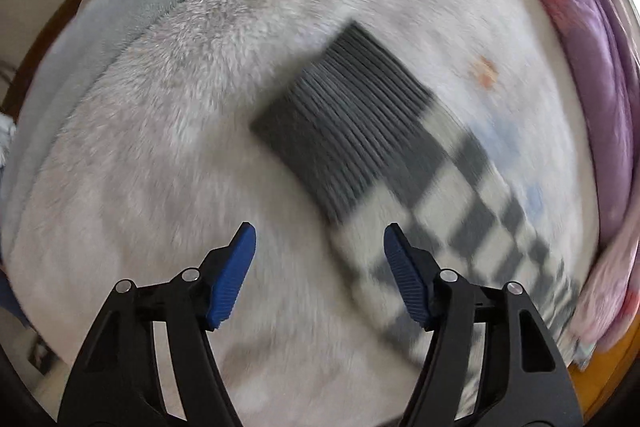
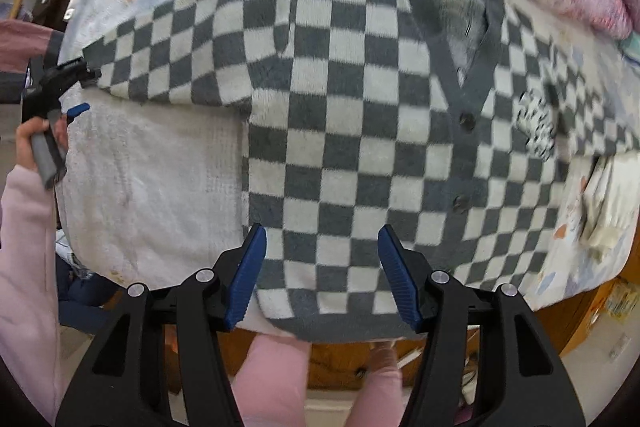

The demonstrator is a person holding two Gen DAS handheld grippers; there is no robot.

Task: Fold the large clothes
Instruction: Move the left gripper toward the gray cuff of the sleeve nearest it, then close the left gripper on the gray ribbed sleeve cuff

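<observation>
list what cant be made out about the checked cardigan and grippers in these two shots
- Left wrist view: the cardigan is motion-blurred; only its ribbed cuff reads clearly.
- Right wrist view: the right sleeve end runs off the frame edge.
- Right wrist view: the left gripper is small at the edge; its contact with the sleeve is unclear.

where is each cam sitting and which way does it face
Left wrist: on the left gripper, jaws open, looking down at the sleeve cuff on the white blanket.
Right wrist: on the right gripper, jaws open, over the cardigan hem, facing its neckline; pink sleeve and legs show.
Shared: the cardigan, blanket, and left gripper at the cuff.
</observation>
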